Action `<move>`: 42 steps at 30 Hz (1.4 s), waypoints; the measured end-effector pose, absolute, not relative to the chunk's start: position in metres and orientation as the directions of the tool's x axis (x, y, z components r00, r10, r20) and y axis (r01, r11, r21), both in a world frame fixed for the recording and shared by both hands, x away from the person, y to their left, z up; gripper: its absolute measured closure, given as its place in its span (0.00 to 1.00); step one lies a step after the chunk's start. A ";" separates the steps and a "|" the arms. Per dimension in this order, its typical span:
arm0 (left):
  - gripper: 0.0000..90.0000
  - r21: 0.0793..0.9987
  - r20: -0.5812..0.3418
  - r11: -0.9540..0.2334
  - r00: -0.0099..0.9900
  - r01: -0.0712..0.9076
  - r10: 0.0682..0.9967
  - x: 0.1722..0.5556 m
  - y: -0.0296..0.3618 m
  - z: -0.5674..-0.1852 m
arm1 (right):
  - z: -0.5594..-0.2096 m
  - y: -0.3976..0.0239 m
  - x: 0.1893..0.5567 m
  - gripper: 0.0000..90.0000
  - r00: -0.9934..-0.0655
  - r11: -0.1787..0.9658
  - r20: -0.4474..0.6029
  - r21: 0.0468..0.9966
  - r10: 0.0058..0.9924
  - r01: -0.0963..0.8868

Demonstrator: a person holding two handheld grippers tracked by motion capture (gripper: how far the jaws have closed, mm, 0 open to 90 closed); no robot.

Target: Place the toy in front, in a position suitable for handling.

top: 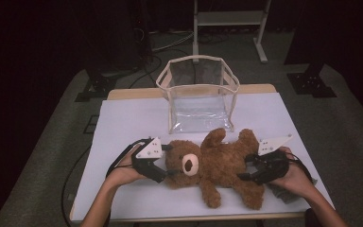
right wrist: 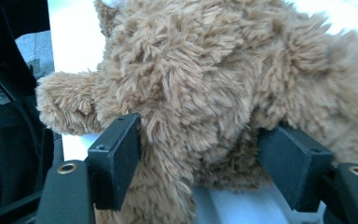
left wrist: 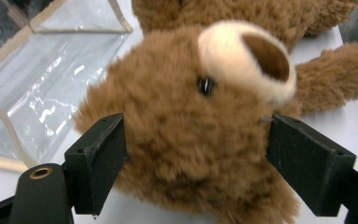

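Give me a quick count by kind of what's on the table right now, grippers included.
Teddy bear: 1
Clear bag: 1
Grey cloth under the right hand: 1
Grippers: 2, left gripper at the bear's head, right gripper at its lower body
Total: 5

The high view looks forward and down over the whole table [top: 123, 118]. Each gripper view sits close, facing the teddy bear [top: 217, 165], which all three views share.

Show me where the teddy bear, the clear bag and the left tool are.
teddy bear [top: 217, 163]: high view, on its belly.
clear bag [top: 199, 101]: high view, on its front wall.
left tool [left wrist: 196, 154]: left gripper view, midway between its two tips.
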State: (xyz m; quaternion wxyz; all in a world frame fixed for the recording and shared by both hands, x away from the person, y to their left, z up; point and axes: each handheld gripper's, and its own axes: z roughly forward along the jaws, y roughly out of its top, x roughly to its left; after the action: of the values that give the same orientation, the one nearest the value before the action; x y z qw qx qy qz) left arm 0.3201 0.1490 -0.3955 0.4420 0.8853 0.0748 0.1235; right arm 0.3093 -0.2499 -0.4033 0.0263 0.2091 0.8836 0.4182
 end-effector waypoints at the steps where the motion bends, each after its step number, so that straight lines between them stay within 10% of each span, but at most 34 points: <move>1: 0.20 0.802 0.154 -0.597 0.960 0.016 0.233 0.319 0.150 -0.402 | -0.406 -0.248 0.312 0.31 -0.912 0.563 0.137 0.748 0.386 0.351; 8: 0.13 0.795 0.173 -0.606 0.950 0.022 0.261 0.321 0.140 -0.418 | -0.411 -0.247 0.320 0.31 -0.905 0.537 0.178 0.754 0.386 0.377; 21: 0.39 0.819 0.143 -0.569 0.935 0.072 0.324 0.313 0.137 -0.413 | -0.410 -0.241 0.324 0.51 -0.883 0.464 0.296 0.765 0.364 0.448; 42: 0.26 0.814 0.073 -0.561 0.930 0.152 0.359 0.302 0.169 -0.402 | -0.402 -0.236 0.317 0.41 -0.888 0.476 0.297 0.760 0.351 0.442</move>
State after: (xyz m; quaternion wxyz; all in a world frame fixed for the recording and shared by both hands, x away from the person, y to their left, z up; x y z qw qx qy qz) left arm 0.3024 0.1693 -0.4023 0.4454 0.8757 0.1460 0.1162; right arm 0.3173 -0.2364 -0.4020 -0.0501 0.2312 0.8577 0.4564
